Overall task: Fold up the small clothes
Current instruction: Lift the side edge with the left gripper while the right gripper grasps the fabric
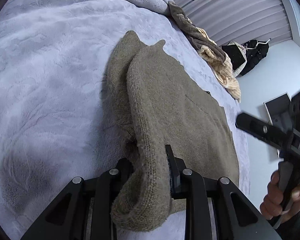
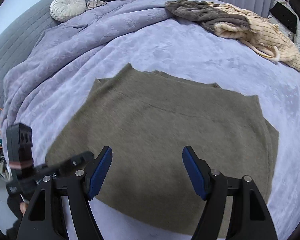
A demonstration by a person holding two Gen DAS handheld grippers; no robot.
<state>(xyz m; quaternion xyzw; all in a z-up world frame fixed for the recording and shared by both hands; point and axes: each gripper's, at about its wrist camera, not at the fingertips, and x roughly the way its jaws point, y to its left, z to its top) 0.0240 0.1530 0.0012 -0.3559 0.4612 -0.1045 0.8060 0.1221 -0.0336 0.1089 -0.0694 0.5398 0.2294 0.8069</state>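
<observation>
My left gripper [image 1: 150, 172] is clamped on a fold of the brown knit sweater [image 2: 166, 136], which lies spread on the lavender bedspread [image 2: 170, 46]. My right gripper [image 2: 148, 172] hovers over it, jaws wide apart. Striped beige garment [image 2: 256, 32] near bed edge.

Bed [image 2: 170, 46] lying under a pale lilac plush blanket [image 1: 50, 70], wrinkling and bunching into a thicker roll toward the grey quilted headboard [image 2: 20, 32]. Olive knitted sweater [image 2: 160, 130] lying spread flat in the middle of the blanket, one sleeve lifting off it in the left wrist view. Grey and cream striped clothes [image 2: 240, 28] lying in a heap near the far edge, well apart from the sweater. Round pleated white cushion [image 2: 68, 7] resting against the headboard.
</observation>
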